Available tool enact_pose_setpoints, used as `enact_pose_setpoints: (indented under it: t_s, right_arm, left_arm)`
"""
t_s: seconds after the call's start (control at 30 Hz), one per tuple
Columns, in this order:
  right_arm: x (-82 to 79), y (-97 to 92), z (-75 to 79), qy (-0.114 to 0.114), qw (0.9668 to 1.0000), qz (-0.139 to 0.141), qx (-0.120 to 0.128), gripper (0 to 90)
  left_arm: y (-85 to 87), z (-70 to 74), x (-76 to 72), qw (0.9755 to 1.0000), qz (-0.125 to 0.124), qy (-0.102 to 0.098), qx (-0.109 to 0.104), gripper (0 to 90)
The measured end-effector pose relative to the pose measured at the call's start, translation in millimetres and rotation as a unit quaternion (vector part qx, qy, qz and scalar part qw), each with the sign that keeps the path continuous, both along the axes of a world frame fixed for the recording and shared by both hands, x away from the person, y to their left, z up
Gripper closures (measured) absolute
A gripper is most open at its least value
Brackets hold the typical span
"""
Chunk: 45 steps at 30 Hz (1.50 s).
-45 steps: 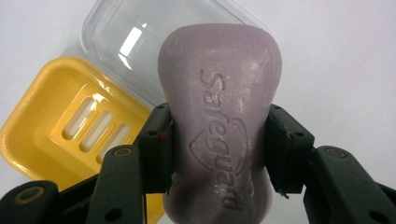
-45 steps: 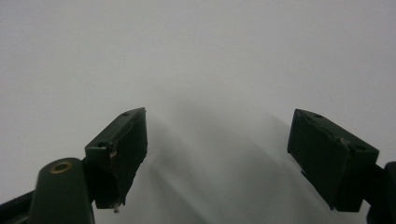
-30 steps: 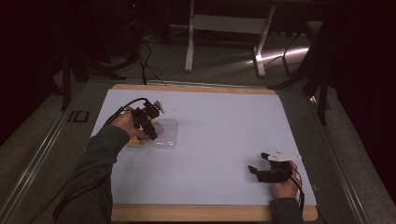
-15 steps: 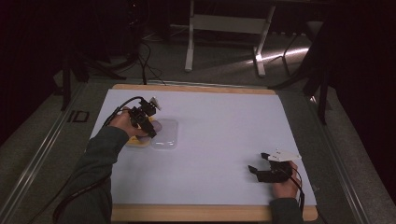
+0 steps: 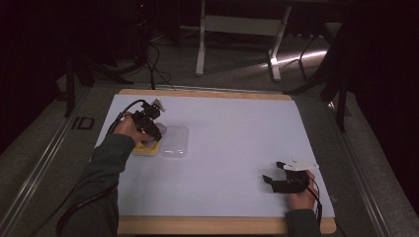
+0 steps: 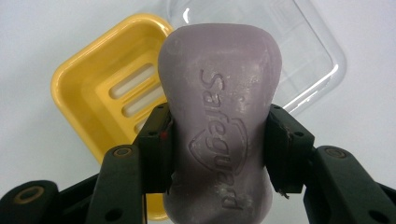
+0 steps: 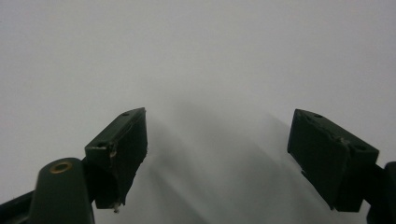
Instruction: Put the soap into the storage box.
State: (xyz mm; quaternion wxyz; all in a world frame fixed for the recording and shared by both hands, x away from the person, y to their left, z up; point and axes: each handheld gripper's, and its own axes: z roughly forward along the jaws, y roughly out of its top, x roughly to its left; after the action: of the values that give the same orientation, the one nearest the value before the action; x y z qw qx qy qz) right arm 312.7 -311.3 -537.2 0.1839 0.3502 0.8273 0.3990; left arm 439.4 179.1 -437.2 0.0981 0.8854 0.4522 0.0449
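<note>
White-topped table point(image 5: 237, 148), dark room. Left hand-held gripper point(image 6: 219, 144) clamps purple soap bar point(image 6: 219, 107) above yellow soap dish point(image 6: 107, 93), clear lid point(image 6: 299, 51) beside. Lower flat, centre over slots, then release. Right hand-held gripper point(image 7: 217, 154) wide open, empty.

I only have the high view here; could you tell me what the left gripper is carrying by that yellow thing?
Observer: The left gripper is clamped on a purple soap bar; both pads press its sides.
Operator: Thank you. What exactly is the yellow thing?
Observer: A yellow soap dish with drain slots in its floor; nothing lies in it.
Operator: And the clear piece next to it?
Observer: A clear lid, lying open side up against the dish.
Operator: Is the right gripper holding anything?
Observer: No, the right gripper has open jaws over the bare white table.
</note>
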Motion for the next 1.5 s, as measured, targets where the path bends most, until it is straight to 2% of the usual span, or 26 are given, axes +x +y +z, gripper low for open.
enact_pose_setpoints:
  t_s: [0.17, 0.23, 0.47, 0.77, 1.17, 1.33, 1.5]
  right_arm:
    - [0.0, 0.0, 0.0, 0.000, 1.0000, 0.000, 0.000, 19.6]
    - [0.1, 0.1, 0.0, 0.000, 1.0000, 0.001, -0.001, 19.6]
    - [0.0, 0.5, -0.1, -0.001, 1.0000, 0.001, -0.003, 19.6]
    - [0.0, 0.6, -0.1, -0.001, 1.0000, 0.002, -0.003, 19.6]
    - [0.0, 0.8, -0.1, 0.000, 1.0000, 0.002, -0.004, 19.6]
    - [0.1, 0.8, -0.2, 0.000, 1.0000, 0.002, -0.004, 19.6]
    - [0.1, 0.8, -0.2, 0.000, 1.0000, 0.002, -0.004, 19.6]
  left_arm:
    - [1.9, -1.8, 1.1, 0.9999, 0.013, -0.002, 0.002, 50.0]
    - [4.1, -3.9, 2.2, 0.9996, 0.024, -0.007, 0.012, 50.0]
    - [10.0, -8.7, 2.9, 0.9985, 0.052, -0.010, 0.010, 50.0]
    - [15.3, -12.8, 6.6, 0.9970, 0.074, -0.018, 0.014, 50.0]
    - [18.8, -21.6, 8.8, 0.9953, 0.094, -0.010, 0.018, 50.0]
    - [22.6, -28.8, 10.5, 0.9937, 0.111, -0.005, 0.012, 50.0]
    - [23.4, -34.6, 11.1, 0.9933, 0.115, -0.005, 0.011, 49.9]
